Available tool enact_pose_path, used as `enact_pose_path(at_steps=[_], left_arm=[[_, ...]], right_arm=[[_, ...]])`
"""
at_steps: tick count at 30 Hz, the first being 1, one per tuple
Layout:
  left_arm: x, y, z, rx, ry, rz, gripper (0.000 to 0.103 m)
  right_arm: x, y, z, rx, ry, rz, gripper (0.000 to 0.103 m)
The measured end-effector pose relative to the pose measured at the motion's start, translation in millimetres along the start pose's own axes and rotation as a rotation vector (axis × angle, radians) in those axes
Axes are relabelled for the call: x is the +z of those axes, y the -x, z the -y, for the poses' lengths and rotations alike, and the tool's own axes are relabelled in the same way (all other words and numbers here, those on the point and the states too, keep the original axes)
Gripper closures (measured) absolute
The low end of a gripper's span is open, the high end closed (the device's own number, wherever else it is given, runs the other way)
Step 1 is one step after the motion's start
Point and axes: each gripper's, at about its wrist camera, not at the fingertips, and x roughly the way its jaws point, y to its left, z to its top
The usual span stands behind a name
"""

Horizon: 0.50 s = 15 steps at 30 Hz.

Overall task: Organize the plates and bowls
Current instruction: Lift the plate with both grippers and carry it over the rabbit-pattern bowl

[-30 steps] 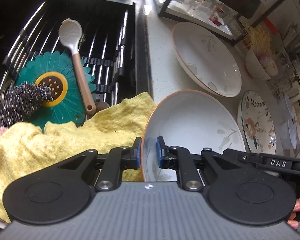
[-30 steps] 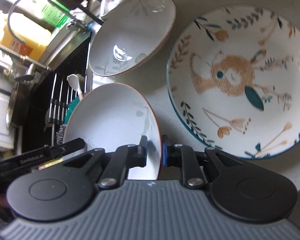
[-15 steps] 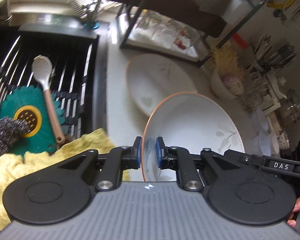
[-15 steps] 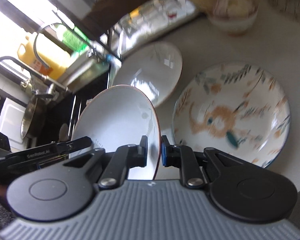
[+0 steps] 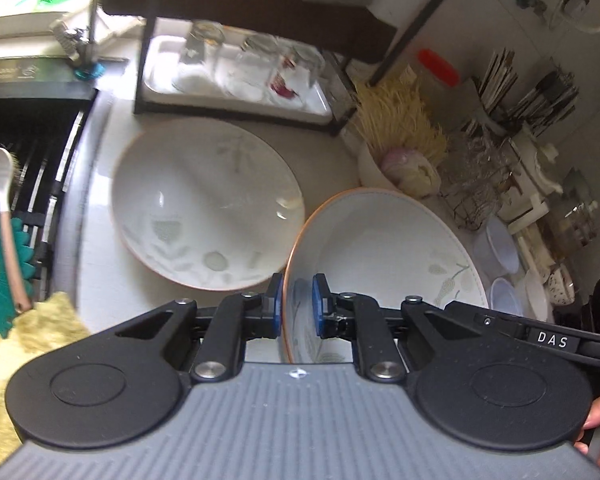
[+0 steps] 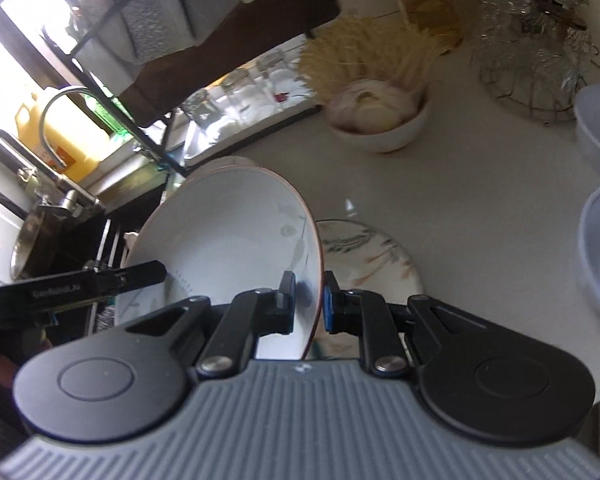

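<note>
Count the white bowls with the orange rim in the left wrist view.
2. One bowl sits on the counter beside the sink; the held bowl is clamped at opposite rims by the left gripper and right gripper.

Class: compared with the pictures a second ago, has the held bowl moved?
Yes. The held bowl, pinched by both grippers, has travelled away from the sink rack and now hangs beside the second bowl lying on the counter.

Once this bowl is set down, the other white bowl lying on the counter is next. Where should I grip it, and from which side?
Take the white bowl on the counter by its orange-edged rim, one finger inside and one outside. It sits upright and open, with low sloping walls that offer nothing else to pinch. I would come from above at the near edge: the rack crowds the far side and the held bowl is on its right.
</note>
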Motion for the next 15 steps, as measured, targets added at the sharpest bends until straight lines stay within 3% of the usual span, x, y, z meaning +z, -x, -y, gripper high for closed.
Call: enact_pose_path(at_steps=[6,15], left_arm=[[-10,-37,23,0.054,0.013,-0.060,0.086],[-28,-53,34,0.137,0.071,-0.082,0.085]], right_arm=[[-1,-10,34,-0.004,0.004,-0.014,0.086],[-9,-25,52,0.022,0.045,-0.028,0.085]])
